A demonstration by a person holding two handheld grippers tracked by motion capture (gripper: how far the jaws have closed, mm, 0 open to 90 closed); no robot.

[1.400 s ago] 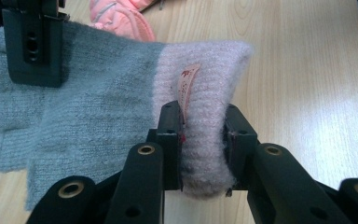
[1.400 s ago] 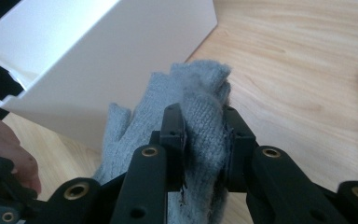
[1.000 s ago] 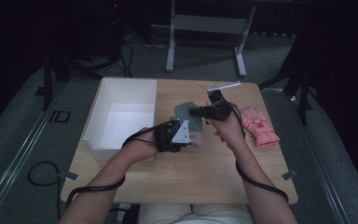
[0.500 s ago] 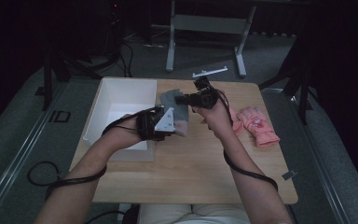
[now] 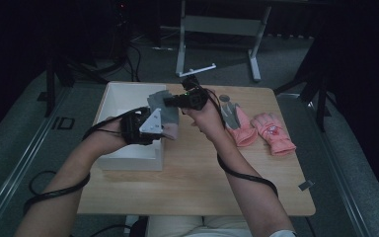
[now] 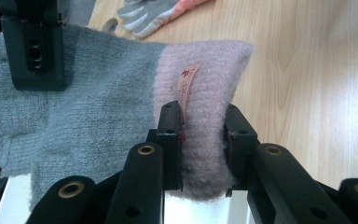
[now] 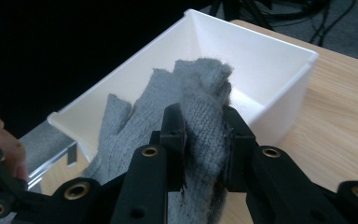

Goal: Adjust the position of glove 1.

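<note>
Above the near right corner of the white bin (image 5: 128, 158), a grey glove (image 5: 162, 107) with a pink cuff hangs stretched between both grippers, probably so it can drop flat inside. Left gripper (image 6: 200, 135) has its fingers narrow, pinching the cuff. Right gripper (image 7: 203, 140) has its fingers narrow too, clamped on the glove's finger end. Two pink gloves (image 5: 261, 129) lie right on the counter (image 5: 202, 173).

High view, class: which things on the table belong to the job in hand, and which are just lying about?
In the job:
- grey-and-pink knitted glove, clamped by left tongs and right tongs
- white bin

Lying about:
- pink glove
- pink glove with grey palm
</note>
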